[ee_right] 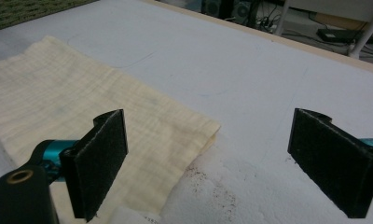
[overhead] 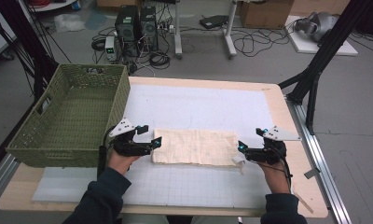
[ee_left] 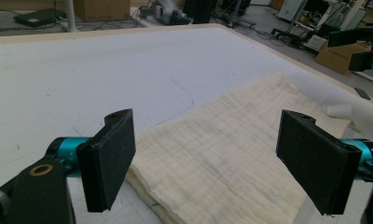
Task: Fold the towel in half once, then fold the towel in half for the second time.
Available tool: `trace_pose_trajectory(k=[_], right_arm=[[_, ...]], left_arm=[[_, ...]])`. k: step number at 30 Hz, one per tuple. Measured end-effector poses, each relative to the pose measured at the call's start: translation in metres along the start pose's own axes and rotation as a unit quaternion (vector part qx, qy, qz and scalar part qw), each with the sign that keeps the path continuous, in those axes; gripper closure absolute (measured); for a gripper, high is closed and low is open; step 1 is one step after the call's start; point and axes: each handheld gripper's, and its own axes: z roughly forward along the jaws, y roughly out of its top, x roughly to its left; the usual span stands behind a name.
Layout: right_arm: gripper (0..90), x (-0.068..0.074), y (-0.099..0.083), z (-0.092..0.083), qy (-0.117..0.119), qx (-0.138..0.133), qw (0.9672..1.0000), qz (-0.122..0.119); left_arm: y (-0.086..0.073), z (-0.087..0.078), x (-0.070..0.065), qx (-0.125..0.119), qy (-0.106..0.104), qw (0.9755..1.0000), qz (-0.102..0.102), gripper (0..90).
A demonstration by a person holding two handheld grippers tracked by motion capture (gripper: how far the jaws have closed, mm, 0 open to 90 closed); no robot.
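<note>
Overhead, we are seeing a white-matted surface (overhead: 198, 105), a green basket (overhead: 72, 116) and cabled floor. Between our open left gripper (overhead: 149, 139) and right gripper (overhead: 250, 142), the folded cloth (overhead: 196, 147) is lying flat, its long axis running jaws to jaws.

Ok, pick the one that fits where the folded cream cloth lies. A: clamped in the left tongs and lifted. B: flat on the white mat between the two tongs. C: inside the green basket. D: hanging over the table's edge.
B: the folded cream cloth lies flat on the white mat, with the open left tongs and the open right tongs at its ends, and the green basket stands apart.
</note>
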Motion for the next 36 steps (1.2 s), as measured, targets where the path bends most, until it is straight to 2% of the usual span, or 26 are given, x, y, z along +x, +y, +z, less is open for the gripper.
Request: trace_pose_trajectory(k=[12, 17, 21, 23, 26, 28, 29, 32, 36], right_arm=[[11.2, -0.001, -0.001, 0.001, -0.008, 0.006, 0.9999, -0.001], [11.2, -0.001, -0.001, 0.001, -0.008, 0.01, 0.9999, 0.002], [11.2, -0.001, -0.002, 0.002, -0.004, 0.011, 0.9999, 0.004], [11.3, 0.0, -0.002, 0.003, -0.003, 0.011, 0.9999, 0.002], [11.2, 0.0, -0.003, 0.005, -0.003, 0.02, 0.9998, -0.004], [11.2, 0.0, -0.002, 0.004, 0.0, 0.018, 0.9998, -0.003], [11.3, 0.001, -0.002, 0.004, 0.002, 0.02, 0.9998, 0.001], [11.2, 0.002, -0.003, 0.004, 0.001, 0.021, 0.9998, -0.002], [11.2, 0.002, -0.002, 0.004, 0.001, 0.018, 0.9998, 0.002]], left_arm=[[-0.001, 0.001, 0.003, 0.0, 0.009, 0.9999, -0.008, 19.8], [-0.003, 0.003, 0.007, 0.0, 0.006, 0.9998, -0.02, 19.9], [-0.002, 0.007, 0.011, -0.006, 0.016, 0.9994, -0.031, 20.3], [0.001, 0.011, 0.013, 0.006, 0.019, 0.9993, -0.033, 21.4], [0.008, 0.016, 0.014, 0.004, 0.012, 0.9992, -0.037, 23.5], [0.011, 0.019, 0.015, 0.008, 0.02, 0.9993, -0.031, 23.6], [0.012, 0.02, 0.017, 0.012, 0.02, 0.9992, -0.033, 23.7], [0.013, 0.024, 0.02, 0.025, 0.041, 0.998, -0.042, 24.2], [0.015, 0.029, 0.023, 0.037, 0.042, 0.9978, -0.036, 24.7]])
